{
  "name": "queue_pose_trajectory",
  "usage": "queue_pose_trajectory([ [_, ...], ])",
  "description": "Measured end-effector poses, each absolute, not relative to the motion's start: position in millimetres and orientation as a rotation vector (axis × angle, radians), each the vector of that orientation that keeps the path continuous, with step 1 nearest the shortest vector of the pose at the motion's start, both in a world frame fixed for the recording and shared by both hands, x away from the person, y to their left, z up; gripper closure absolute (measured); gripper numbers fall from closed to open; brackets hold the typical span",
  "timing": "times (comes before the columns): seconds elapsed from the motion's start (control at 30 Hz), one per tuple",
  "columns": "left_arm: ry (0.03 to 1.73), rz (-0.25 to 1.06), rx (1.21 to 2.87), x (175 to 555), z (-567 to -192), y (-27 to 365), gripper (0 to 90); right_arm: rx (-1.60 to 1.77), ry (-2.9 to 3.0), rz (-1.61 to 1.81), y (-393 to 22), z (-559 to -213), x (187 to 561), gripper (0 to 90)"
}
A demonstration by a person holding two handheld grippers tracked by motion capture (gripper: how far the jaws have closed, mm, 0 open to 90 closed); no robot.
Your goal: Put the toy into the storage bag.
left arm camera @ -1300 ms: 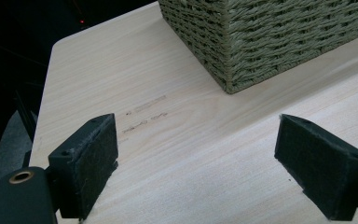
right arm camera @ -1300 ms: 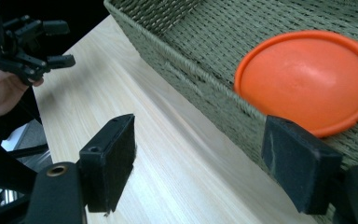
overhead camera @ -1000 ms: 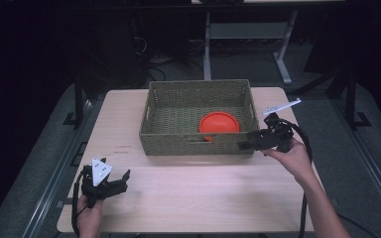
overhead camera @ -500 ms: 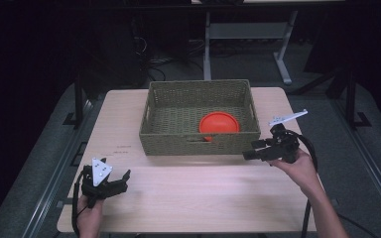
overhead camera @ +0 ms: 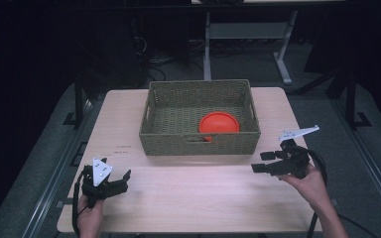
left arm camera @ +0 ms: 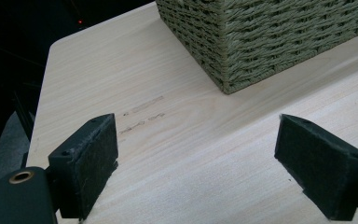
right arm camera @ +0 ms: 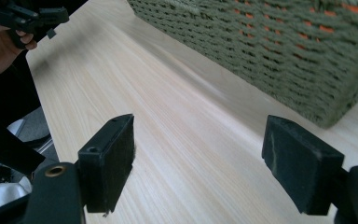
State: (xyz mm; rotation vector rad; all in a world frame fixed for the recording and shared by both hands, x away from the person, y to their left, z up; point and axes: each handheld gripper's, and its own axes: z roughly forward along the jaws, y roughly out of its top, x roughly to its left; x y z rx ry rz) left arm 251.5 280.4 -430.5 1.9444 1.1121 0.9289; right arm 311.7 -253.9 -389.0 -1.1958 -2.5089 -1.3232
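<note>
Both claws, left (overhead camera: 121, 179) and right (overhead camera: 261, 162), gape empty above the tabletop (overhead camera: 198, 193); orange plate (overhead camera: 219, 122) sits in basket (overhead camera: 201, 145); approach it from above.

You are working in what looks like a lab or recording studio, not a home. The pale wood table (overhead camera: 188, 193) stands alone on grey carpet (overhead camera: 44, 163), with dark surroundings on every side. Behind it you can see loose cables (overhead camera: 151, 52) on the floor and the white metal legs of another bench (overhead camera: 278, 54). A black stand (overhead camera: 77, 101) rises beside the table at your left, another (overhead camera: 352, 94) at your right.
</note>
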Motion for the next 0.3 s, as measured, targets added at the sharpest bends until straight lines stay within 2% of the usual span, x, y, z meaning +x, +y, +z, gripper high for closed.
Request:
queue_pose_trajectory([
  [0.3, 1.102, 0.867, 1.916, 251, -428, 279, 12.8, -1.24, -2.476, -1.497, -261, -417, 280, 22.8],
])
